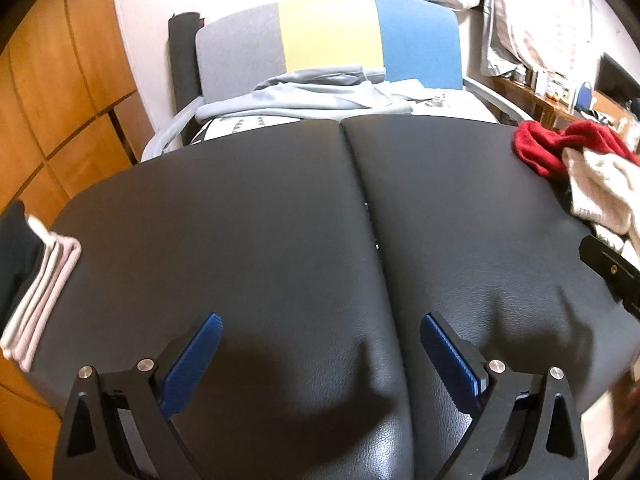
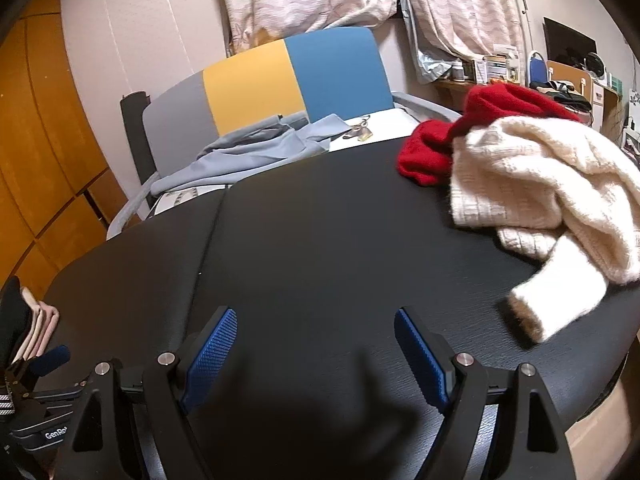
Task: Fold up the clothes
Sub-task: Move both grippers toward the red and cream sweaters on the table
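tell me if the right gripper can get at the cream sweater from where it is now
Probably yes. The right gripper is open and empty, and only bare black table lies between it and the cream sweater. The sweater's sleeve trails nearest. The red garment sits behind, not in the way.

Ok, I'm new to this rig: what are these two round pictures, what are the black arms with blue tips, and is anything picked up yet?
Each picture comes from a fisheye camera on a handheld gripper, looking forward along its two fingers; a person holds one in each hand. The first shows the left gripper, the second the right gripper. The blue tips are their pads. Both stand open over the black padded surface, holding nothing. At the right lie an unfolded cream sweater and a red garment partly under it. At the left edge sits a stack of folded clothes. Behind the surface, a chair has a light blue garment draped on its seat.
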`<move>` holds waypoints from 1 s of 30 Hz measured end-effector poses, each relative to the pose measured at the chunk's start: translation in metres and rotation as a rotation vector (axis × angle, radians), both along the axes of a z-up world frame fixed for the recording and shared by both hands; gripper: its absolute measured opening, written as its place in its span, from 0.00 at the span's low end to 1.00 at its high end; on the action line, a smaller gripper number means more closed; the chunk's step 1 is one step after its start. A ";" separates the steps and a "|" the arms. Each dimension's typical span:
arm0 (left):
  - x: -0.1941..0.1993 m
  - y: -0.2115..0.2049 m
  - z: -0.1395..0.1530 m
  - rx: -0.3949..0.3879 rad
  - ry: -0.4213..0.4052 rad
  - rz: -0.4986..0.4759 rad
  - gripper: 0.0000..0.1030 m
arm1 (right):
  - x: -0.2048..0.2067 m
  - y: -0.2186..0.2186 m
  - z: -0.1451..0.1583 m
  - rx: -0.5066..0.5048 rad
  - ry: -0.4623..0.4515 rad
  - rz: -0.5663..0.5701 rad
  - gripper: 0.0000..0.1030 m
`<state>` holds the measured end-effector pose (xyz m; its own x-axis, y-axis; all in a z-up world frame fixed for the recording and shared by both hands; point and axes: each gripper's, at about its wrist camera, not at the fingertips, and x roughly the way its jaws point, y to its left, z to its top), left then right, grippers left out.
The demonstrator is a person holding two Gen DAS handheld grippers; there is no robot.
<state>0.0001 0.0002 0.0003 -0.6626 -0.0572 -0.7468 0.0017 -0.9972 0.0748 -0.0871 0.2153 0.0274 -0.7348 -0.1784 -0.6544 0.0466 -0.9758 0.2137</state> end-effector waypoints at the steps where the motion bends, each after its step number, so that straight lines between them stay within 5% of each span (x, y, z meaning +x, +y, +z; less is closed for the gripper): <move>1: 0.000 0.000 0.000 -0.003 0.000 -0.005 0.98 | 0.000 -0.002 0.000 0.007 -0.001 0.000 0.81; 18: 0.007 -0.018 -0.003 0.041 -0.049 0.028 0.98 | 0.010 -0.022 0.000 -0.006 0.004 0.048 0.81; 20: 0.007 -0.019 -0.004 0.037 -0.054 0.125 0.98 | 0.012 -0.023 -0.002 -0.003 0.003 0.043 0.81; 30: 0.007 -0.014 -0.008 0.005 -0.066 0.091 0.98 | 0.021 -0.023 -0.007 0.041 0.001 0.003 0.81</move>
